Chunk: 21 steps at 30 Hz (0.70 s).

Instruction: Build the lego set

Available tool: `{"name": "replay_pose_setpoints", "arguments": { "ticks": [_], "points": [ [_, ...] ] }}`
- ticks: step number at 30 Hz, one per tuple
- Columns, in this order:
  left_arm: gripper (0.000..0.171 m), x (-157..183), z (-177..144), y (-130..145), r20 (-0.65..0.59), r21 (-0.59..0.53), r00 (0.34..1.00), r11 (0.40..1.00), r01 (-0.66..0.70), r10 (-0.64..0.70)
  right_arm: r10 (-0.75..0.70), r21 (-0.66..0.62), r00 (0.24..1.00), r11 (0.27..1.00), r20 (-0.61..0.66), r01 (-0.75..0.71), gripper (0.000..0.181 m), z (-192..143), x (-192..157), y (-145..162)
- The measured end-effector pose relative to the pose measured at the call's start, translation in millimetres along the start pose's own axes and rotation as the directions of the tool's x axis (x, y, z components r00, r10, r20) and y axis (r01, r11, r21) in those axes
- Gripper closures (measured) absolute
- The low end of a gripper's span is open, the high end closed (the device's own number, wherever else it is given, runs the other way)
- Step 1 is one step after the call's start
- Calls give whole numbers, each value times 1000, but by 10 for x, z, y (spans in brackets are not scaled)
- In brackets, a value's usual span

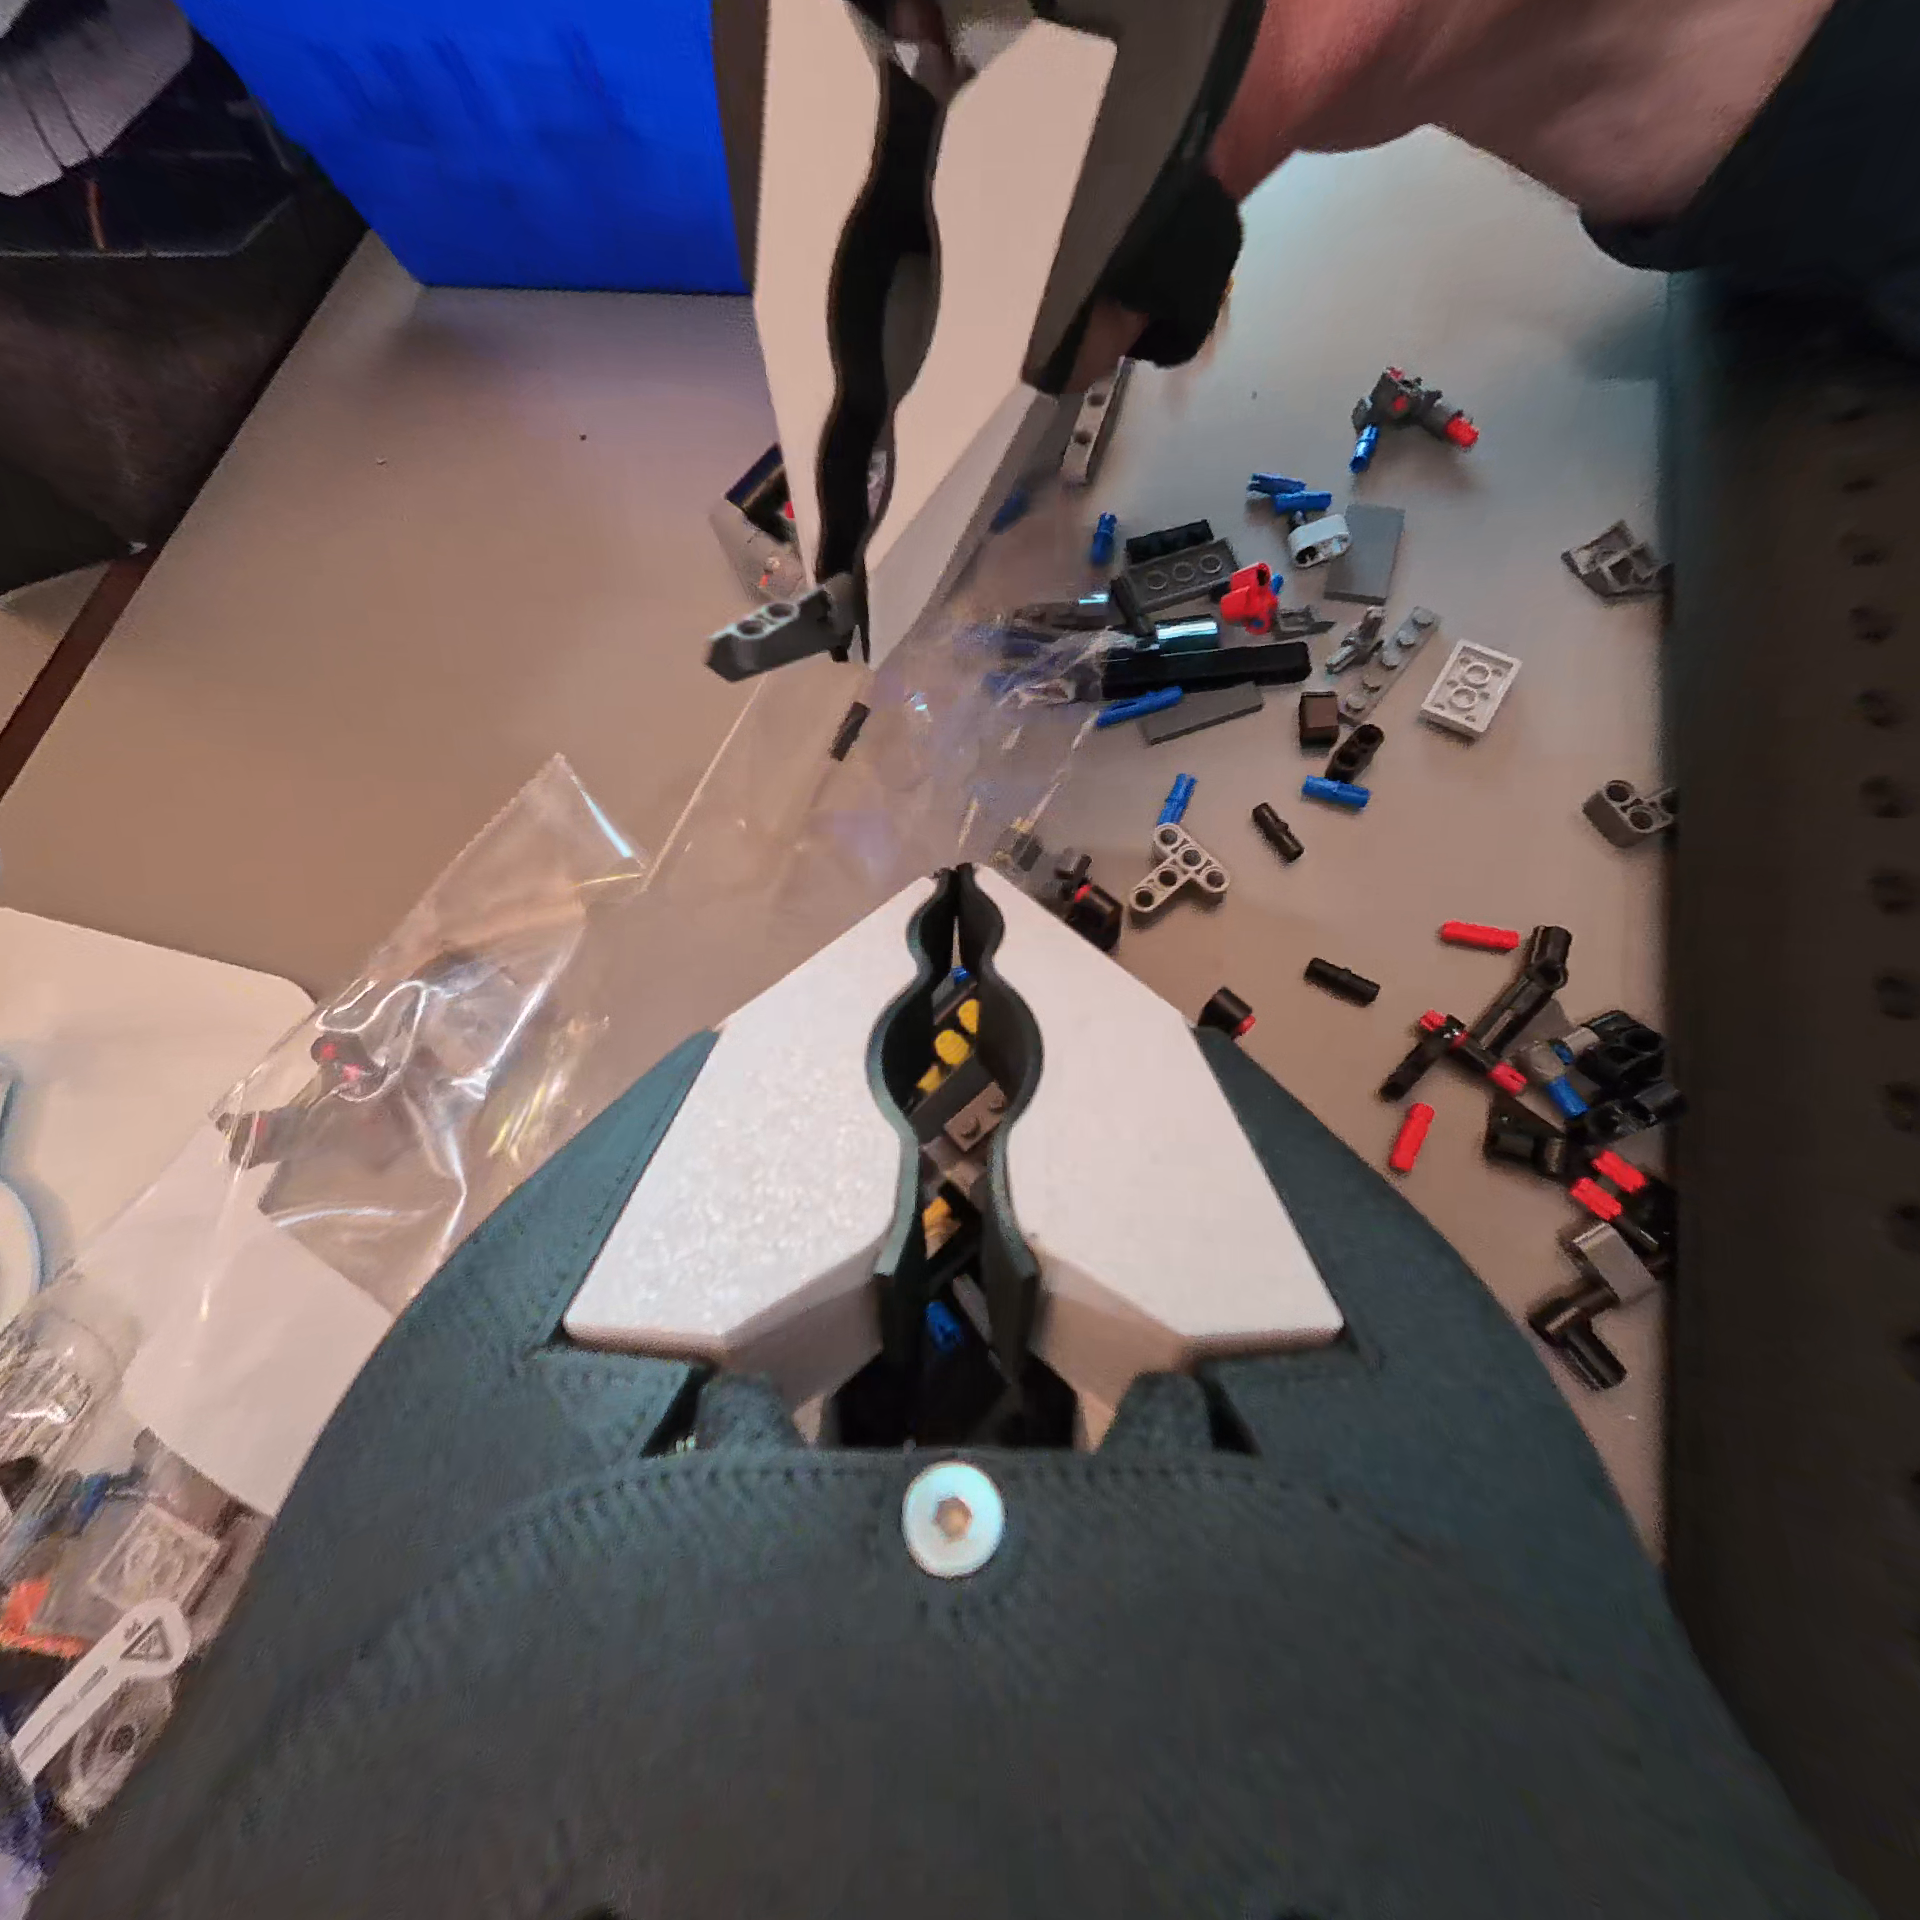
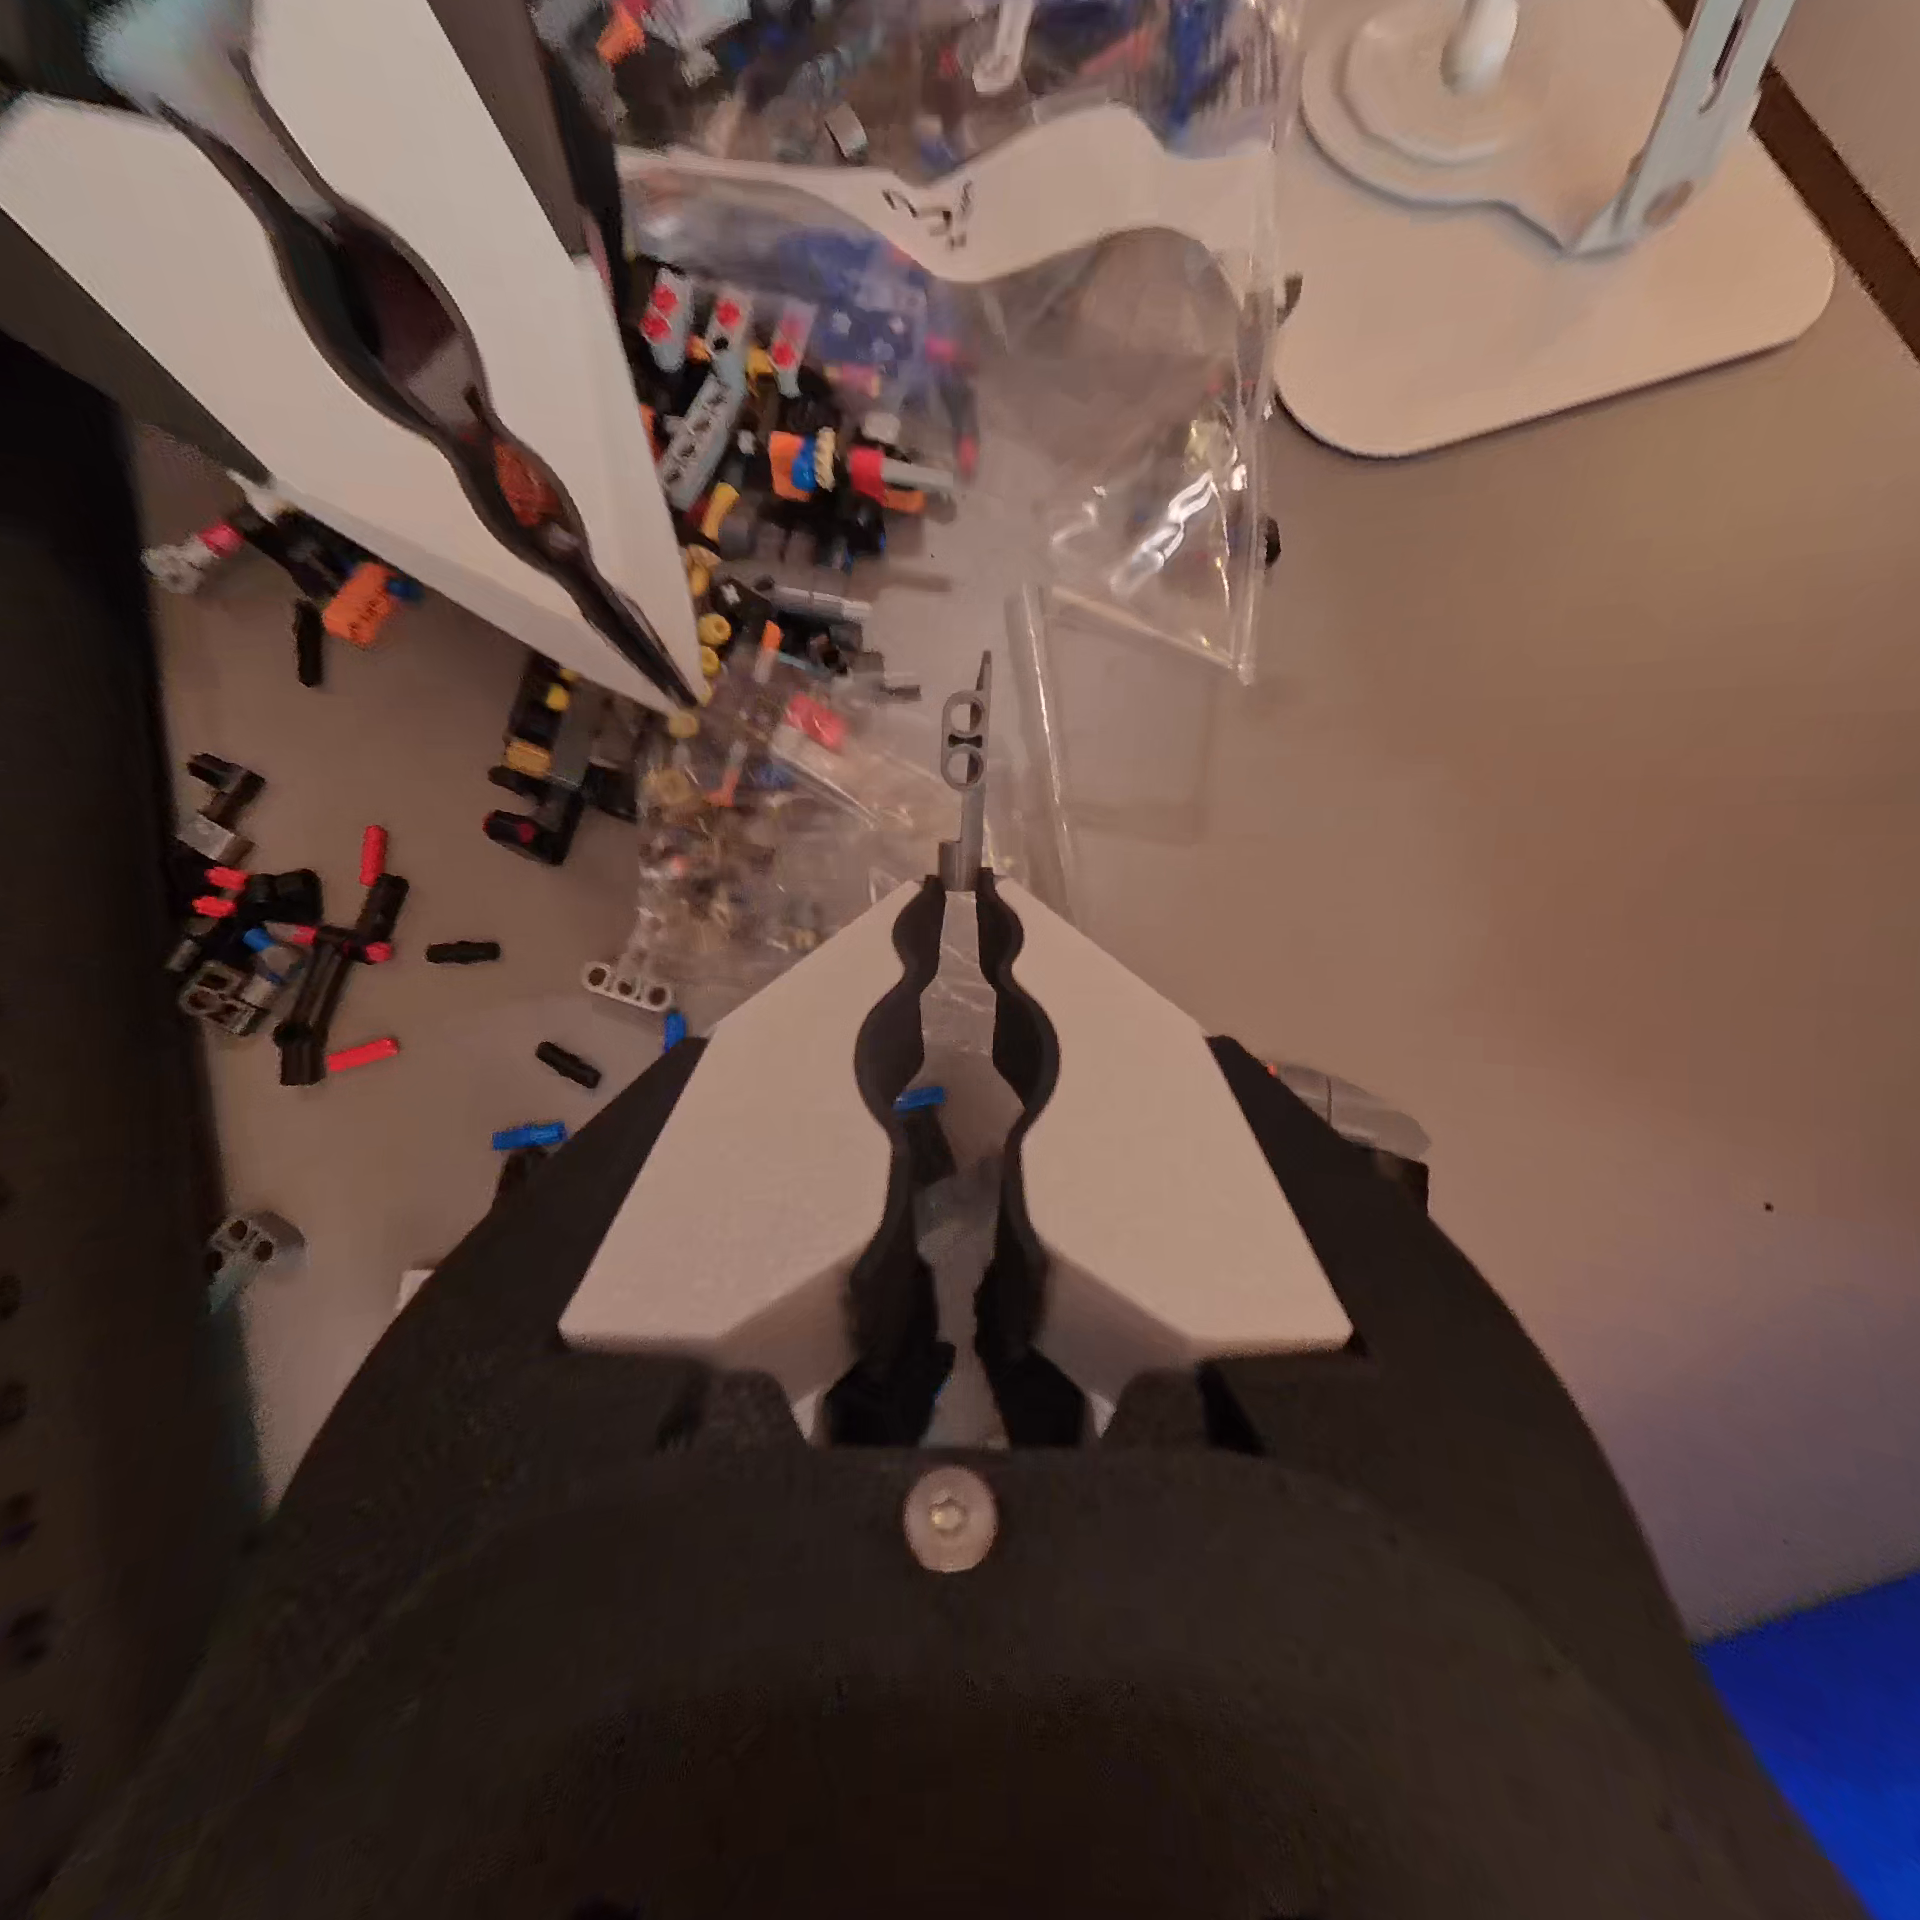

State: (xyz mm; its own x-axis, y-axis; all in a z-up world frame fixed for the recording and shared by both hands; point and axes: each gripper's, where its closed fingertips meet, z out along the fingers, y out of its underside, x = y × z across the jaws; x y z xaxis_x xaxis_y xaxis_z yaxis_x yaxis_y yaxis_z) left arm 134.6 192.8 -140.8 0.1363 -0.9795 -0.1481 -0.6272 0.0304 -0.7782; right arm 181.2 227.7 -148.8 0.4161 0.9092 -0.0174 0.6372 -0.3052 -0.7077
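Observation:
My right gripper is shut on a small grey lego piece with two holes and holds it above the table. The left wrist view shows this gripper coming down from the top with the same grey piece sticking out to the left. My left gripper has its tips together, with nothing showing at them. Yellow, grey and blue pieces show through the gap between its fingers. In the right wrist view it hangs over a pile of loose pieces.
Loose lego pieces lie scattered on the grey table. Clear plastic bags lie at the left. A blue box stands at the back. A white stand base and a dark perforated panel border the area. There is about 7 cm between the tips of the two grippers.

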Motion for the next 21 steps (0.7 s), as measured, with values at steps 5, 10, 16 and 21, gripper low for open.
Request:
{"name": "replay_pose_setpoints", "arguments": {
  "ticks": [5,10,16,21],
  "points": [
    [171,-59,-83,-29,18,25,1000,1000,14,-15,-4,-8,1000,1000,-9,4,177,17,6,8],
    [171,-191,-157,24,79,5,997,1000,9,-10,4,-43,1000,999,-31,-6,177,39,55,73],
    [171,-289,-248,17,106,32,993,999,42,-45,21,-174,999,985,42,-13,177,192,-68,306],
    [171,-291,-226,40,106,22,993,999,49,-51,19,-168,999,986,35,-13,169,168,-68,274]
  ]
}}
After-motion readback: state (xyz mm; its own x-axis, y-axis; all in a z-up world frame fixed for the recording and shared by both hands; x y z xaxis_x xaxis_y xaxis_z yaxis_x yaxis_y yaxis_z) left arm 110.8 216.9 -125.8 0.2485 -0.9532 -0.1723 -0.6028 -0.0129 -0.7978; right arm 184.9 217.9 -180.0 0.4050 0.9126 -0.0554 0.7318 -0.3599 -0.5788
